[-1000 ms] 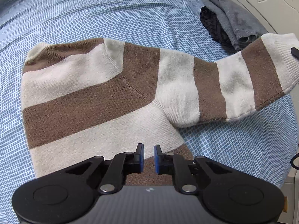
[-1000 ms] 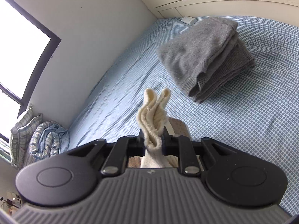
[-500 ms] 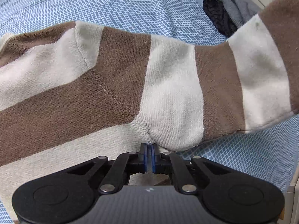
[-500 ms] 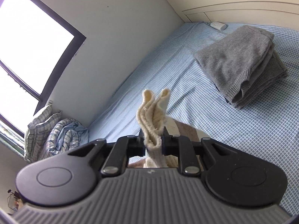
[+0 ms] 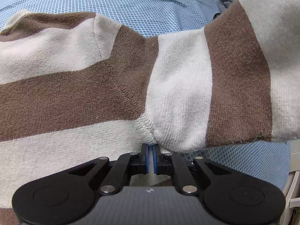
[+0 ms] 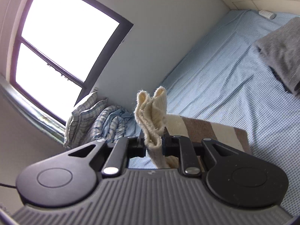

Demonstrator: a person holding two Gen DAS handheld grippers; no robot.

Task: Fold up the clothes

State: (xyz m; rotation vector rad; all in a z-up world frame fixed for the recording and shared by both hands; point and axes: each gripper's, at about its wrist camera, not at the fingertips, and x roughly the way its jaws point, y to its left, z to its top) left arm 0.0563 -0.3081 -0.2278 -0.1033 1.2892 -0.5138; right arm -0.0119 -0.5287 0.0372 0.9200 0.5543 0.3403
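A brown-and-cream striped sweater (image 5: 78,97) lies spread on the blue checked bed (image 5: 150,5). My left gripper (image 5: 150,149) is shut, its blue-padded tips set down at the sweater's underarm seam; I see no fabric between the pads. The sleeve (image 5: 238,71) rises off the bed toward the upper right. In the right wrist view my right gripper (image 6: 153,143) is shut on the cream ribbed cuff (image 6: 150,108), held up in the air. The striped sleeve (image 6: 206,129) trails below and behind it.
Folded grey clothes (image 6: 281,56) sit on the bed (image 6: 215,71) toward the headboard. Plaid pillows and bedding (image 6: 97,123) are heaped under the window (image 6: 61,43). A small white device (image 6: 266,14) lies in the bed's far corner. The bed's edge (image 5: 291,178) runs along the right.
The left gripper shut and came down onto the sweater's underarm. The right gripper rose with the cuff and swung toward the window, lifting the sleeve off the bed.
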